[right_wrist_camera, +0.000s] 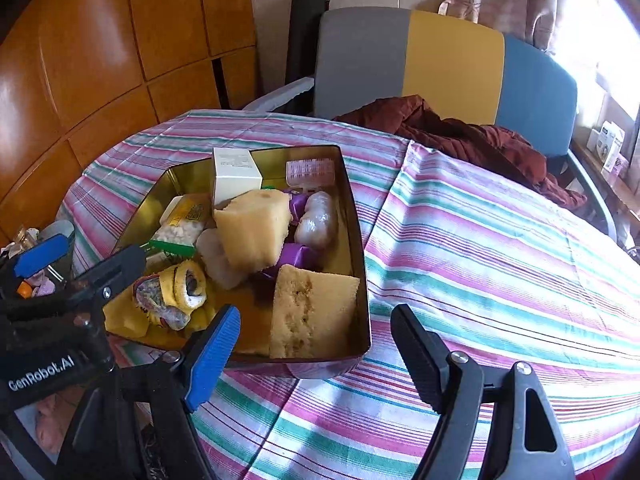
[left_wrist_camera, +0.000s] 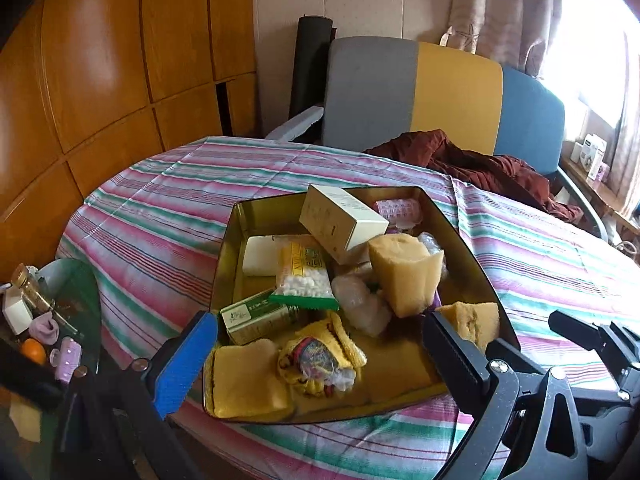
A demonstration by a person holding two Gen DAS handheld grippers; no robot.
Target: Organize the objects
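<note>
A single gold-lined metal tin sits on a table covered by a pink, green and white striped cloth, and it holds the collected objects. Three yellowish sponge pieces are visible: one large block propped near the middle, one flat slab in the tin's near-left corner, and one slab standing against the near-right wall. Also counted in the tin: one cream carton lying tilted across the far half, one white bar, one yellow-and-green packet of white pellets, one green-and-white small box, one yellow knitted item, one pink patterned roll at the far wall, and two clear-wrapped whitish bundles, with purple wrapping between them. The left gripper is spread wide, holding nothing; its blue-padded finger lies over the tin's near-left edge and its black finger over the near-right corner, though contact cannot be judged. It hovers low at the tin's near side, angled down toward the contents. The right gripper is likewise spread wide and empty, its blue finger in front of the tin's near wall and its black finger above bare cloth to the right of the tin. Behind the table stands a chair with grey, yellow and blue panels, with a dark red garment draped on it.
</note>
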